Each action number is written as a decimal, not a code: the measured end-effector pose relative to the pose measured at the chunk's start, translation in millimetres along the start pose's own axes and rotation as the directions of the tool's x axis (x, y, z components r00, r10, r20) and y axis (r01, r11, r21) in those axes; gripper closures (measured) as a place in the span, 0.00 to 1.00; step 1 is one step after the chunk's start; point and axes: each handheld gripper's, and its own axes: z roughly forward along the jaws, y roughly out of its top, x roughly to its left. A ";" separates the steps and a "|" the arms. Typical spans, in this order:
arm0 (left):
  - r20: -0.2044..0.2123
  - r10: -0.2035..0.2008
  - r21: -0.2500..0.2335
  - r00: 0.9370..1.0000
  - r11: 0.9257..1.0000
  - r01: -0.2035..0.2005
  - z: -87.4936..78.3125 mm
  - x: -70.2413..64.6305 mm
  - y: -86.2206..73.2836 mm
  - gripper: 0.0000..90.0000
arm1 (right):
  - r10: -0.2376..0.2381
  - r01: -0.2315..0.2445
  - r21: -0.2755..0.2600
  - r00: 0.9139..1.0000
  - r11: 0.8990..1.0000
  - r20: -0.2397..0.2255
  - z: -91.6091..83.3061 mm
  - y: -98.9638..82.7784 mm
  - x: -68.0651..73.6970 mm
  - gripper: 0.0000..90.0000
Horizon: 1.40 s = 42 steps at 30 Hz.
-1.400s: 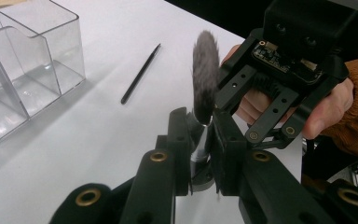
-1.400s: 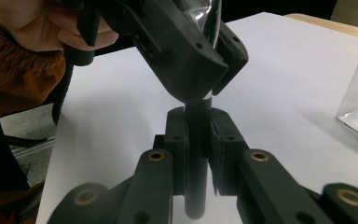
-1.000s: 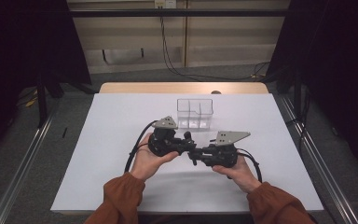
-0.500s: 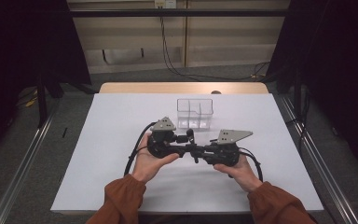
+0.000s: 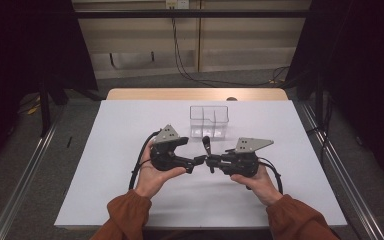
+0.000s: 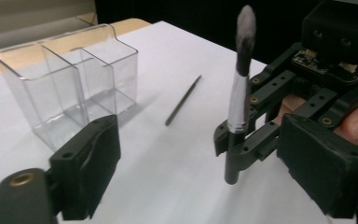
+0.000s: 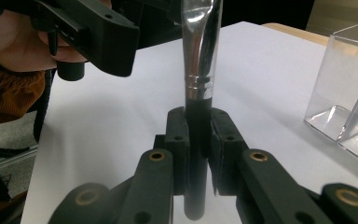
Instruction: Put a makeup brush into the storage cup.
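Evidently a handover has been made above the white counter (image 5: 130,200), just in front of the clear divided organiser (image 5: 209,120), presumably the brush's destination. The right tool (image 5: 211,162) is clamped on the black handle of the makeup brush (image 5: 206,145), holding it upright, bristles up, so it could be lowered in handle first. The left tool (image 5: 197,161) has just been opening; its jaws stand wide with nothing between them. A thin dark stick (image 6: 182,101) lies beside the organiser.

The brush (image 7: 198,60) has a glossy metal ferrule and matt black handle. The organizer (image 6: 65,77) is clear, smooth plastic. The table (image 5: 130,120) cover looks matt, perhaps paper.
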 end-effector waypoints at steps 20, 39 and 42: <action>-0.146 0.003 -0.042 0.989 0.999 -0.009 -25.6 14.1 -22.0 0.04 | 0.011 -0.010 -0.022 0.999 1.000 0.030 -8.3 2.2 -5.2 0.89; -0.221 -0.072 -0.152 0.973 0.988 0.039 -65.9 32.3 -52.2 0.03 | 0.029 -0.025 -0.049 0.996 0.998 0.083 -21.8 4.7 -12.8 0.89; -0.243 -0.081 -0.170 0.967 0.985 0.040 -72.9 35.3 -57.7 0.03 | 0.031 -0.027 -0.048 0.995 0.998 0.092 -22.6 5.0 -14.4 0.89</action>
